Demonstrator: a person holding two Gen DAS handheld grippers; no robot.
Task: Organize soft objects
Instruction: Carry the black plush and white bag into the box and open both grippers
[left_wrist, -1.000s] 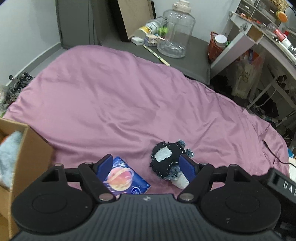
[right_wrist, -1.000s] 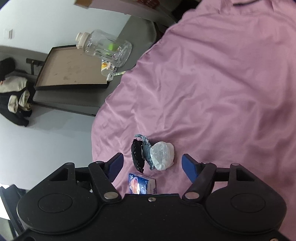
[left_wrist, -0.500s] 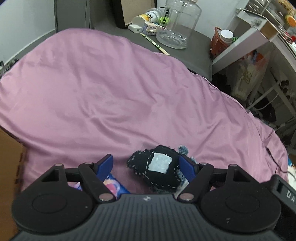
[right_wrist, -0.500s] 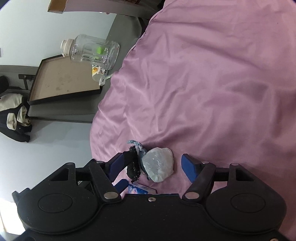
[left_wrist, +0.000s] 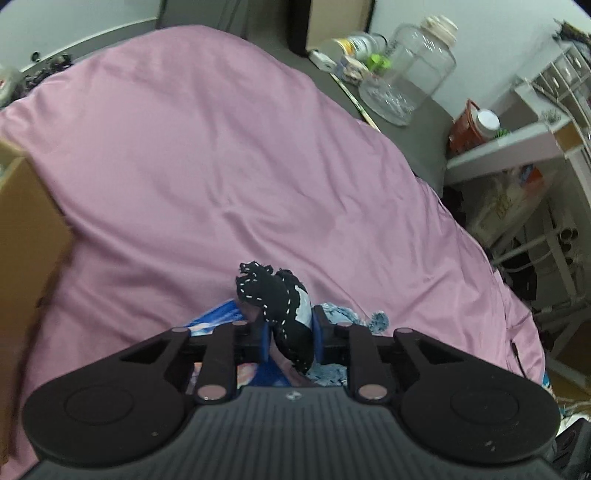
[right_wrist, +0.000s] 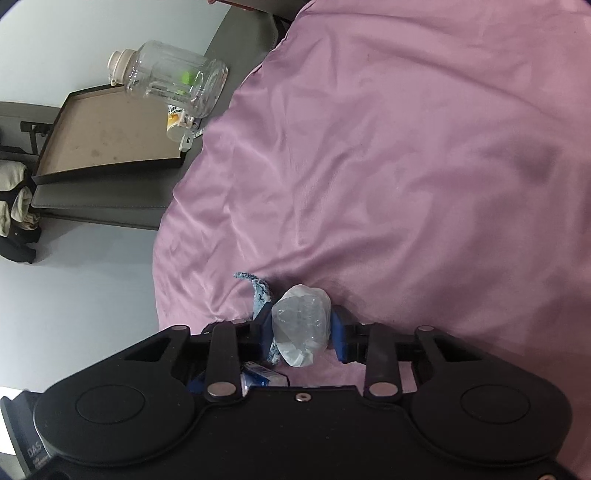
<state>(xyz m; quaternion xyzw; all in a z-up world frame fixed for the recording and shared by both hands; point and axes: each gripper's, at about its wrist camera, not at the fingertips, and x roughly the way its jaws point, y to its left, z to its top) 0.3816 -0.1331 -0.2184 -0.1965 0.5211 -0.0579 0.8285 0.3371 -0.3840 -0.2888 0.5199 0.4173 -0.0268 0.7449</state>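
Note:
My left gripper (left_wrist: 290, 338) is shut on a black soft pouch with white stitching (left_wrist: 282, 310), squeezed between the blue pads just above the pink bedsheet (left_wrist: 221, 166). My right gripper (right_wrist: 301, 332) is shut on a clear crumpled plastic bag (right_wrist: 301, 325). A light blue knitted cloth lies beside both, seen in the left wrist view (left_wrist: 343, 314) and in the right wrist view (right_wrist: 258, 291). A blue printed packet (left_wrist: 218, 317) lies under the left gripper; it also shows in the right wrist view (right_wrist: 264, 374).
A cardboard box (left_wrist: 26, 236) stands at the left edge of the bed. Beyond the bed a grey table (left_wrist: 417, 122) holds a big clear jar (left_wrist: 410, 74) and small bottles. A framed board (right_wrist: 110, 136) leans by the jar. White shelves (left_wrist: 517, 140) stand right.
Both grippers closed: the left onto the black pouch, which now stands squeezed on edge, the right onto the plastic bag. The left view swung right, toward the shelves.

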